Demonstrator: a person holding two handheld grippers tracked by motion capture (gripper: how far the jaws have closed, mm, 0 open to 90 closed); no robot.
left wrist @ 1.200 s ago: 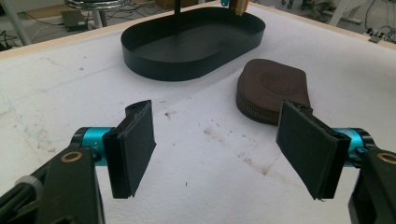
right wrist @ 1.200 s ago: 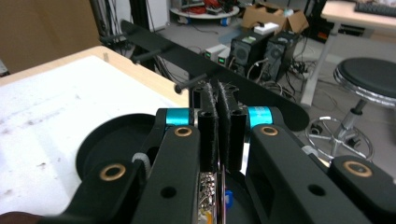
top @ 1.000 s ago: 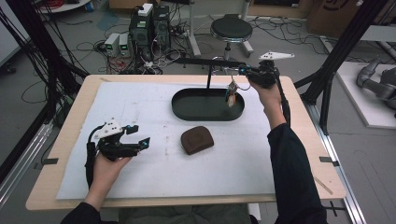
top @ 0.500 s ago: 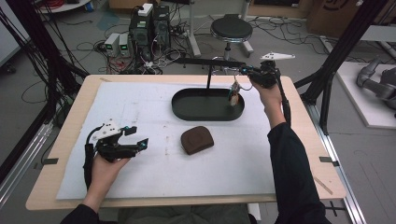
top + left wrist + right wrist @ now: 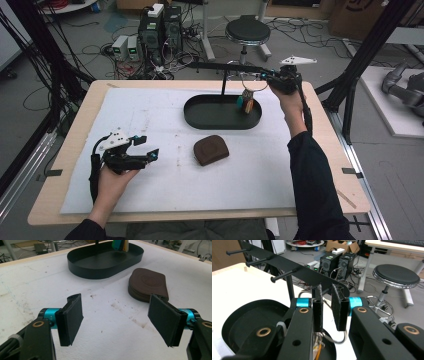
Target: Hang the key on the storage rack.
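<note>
**Jaws Ease Off Key Bunch at the Rack**

The right gripper's [image 5: 265,77] jaws have just been parting, while both hands and the key bunch [image 5: 246,103] sit much where they were a second ago.

From the high view, the bunch dangles by its wire ring [image 5: 251,82] at the far right end of the black tray [image 5: 200,117], under the rack bar [image 5: 220,65]. The left gripper [image 5: 150,150] rests on the white mat [image 5: 150,110], well apart from it. A brown pouch [image 5: 211,149] lies between the two.

From the left gripper view, its jaws stand wide with nothing between them. They face the pouch [image 5: 147,282], with the tray [image 5: 100,270] beyond.

From the right gripper view, a narrow gap shows between the pads [image 5: 340,312], which no longer press on anything. The ring curves past just beneath them, close to the rack's pegs [image 5: 284,275]. Whether it sits fully over a peg cannot be told.

To finish well, the person should probably open a little wider, check that the ring bears on the peg, then draw straight back so no pad snags the wire.

No brand, label or writing is legible.
</note>
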